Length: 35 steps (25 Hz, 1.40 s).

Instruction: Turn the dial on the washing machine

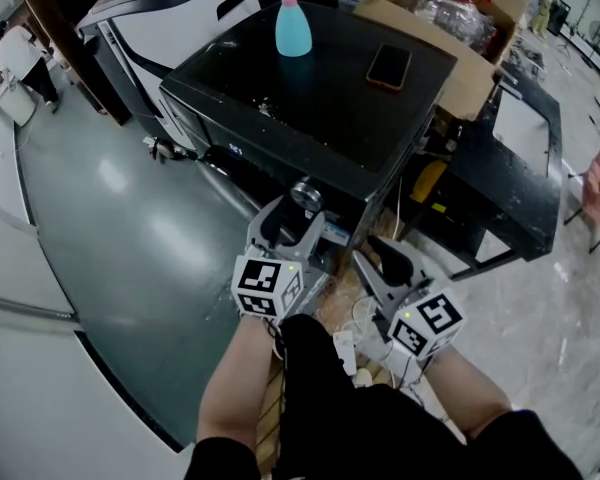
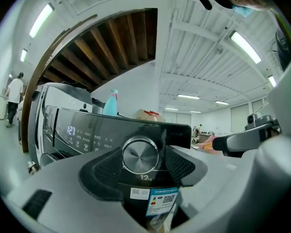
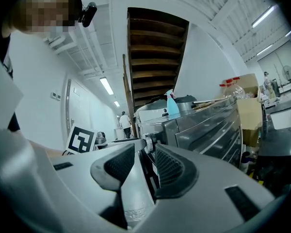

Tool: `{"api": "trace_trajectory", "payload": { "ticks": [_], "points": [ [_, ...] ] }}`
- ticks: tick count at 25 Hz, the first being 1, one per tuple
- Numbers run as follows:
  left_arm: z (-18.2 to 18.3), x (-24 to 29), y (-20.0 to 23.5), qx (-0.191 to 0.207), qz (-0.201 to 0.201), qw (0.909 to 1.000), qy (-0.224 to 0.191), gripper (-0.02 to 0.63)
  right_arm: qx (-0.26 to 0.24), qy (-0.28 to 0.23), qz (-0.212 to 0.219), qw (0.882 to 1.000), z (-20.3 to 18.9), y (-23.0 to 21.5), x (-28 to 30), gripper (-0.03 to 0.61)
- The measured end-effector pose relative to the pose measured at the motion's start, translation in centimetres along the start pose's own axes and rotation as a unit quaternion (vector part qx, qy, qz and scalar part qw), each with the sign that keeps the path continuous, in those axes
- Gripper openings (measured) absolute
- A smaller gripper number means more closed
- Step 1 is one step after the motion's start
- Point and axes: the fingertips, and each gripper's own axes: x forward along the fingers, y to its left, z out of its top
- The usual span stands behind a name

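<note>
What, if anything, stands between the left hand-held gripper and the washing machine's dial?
Nothing visible does. The dial already sits between the left hand-held gripper pads, which close on its sides. The right hand-held gripper is open, off to one side and clear of the dial.

We register a glossy black washing machine [image 1: 320, 98], a brushed silver round dial [image 2: 140, 154], a teal spray bottle [image 1: 293, 23], a black-and-white patterned marker cube [image 1: 265, 286].

Washing machine [image 1: 310, 108]: spray bottle [image 1: 293, 18] and phone [image 1: 388, 66] on its top, bottle left; dial [image 2: 140, 154] on its front, clasped between left gripper [image 1: 302, 213] jaws; right gripper [image 1: 380, 258] before it, rightward; cardboard box [image 1: 460, 28] behind.
</note>
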Motion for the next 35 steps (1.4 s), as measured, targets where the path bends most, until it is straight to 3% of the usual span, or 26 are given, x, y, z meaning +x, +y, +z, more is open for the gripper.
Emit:
{"api": "trace_trajectory", "payload": {
  "ticks": [7, 11, 14, 19, 31, 35],
  "points": [
    [1.2, -3.7, -2.8, 0.008, 0.025, 0.9996, -0.002, 0.272, -0.003, -0.013, 0.019, 1.0, 1.6, 1.2, -3.1, 0.115],
    [1.5, -6.8, -4.9, 0.015, 0.044, 0.9989, 0.005, 0.23, -0.002, -0.019, 0.033, 0.999, 2.2, 2.0, -5.3, 0.112],
    [1.8, -9.3, -6.4, 0.018, 0.061, 0.9979, 0.01, 0.176, 0.003, -0.018, 0.044, 0.999, 2.4, 2.7, -6.8, 0.109],
    [2.0, -13.1, -8.4, 0.017, 0.088, 0.9959, 0.016, 0.009, 0.013, -0.024, 0.06, 0.998, 2.7, 3.5, -8.5, 0.103],
    [3.1, -18.5, -14.0, 0.031, 0.115, 0.9925, 0.026, 0.005, 0.008, -0.03, 0.099, 0.995, 3.9, 5.8, -11.9, 0.08],
    [3.3, -19.7, -14.9, 0.052, 0.117, 0.9912, 0.033, 0.005, 0.004, -0.022, 0.1, 0.995, 3.5, 6.4, -11.6, 0.035]
  ]
}}
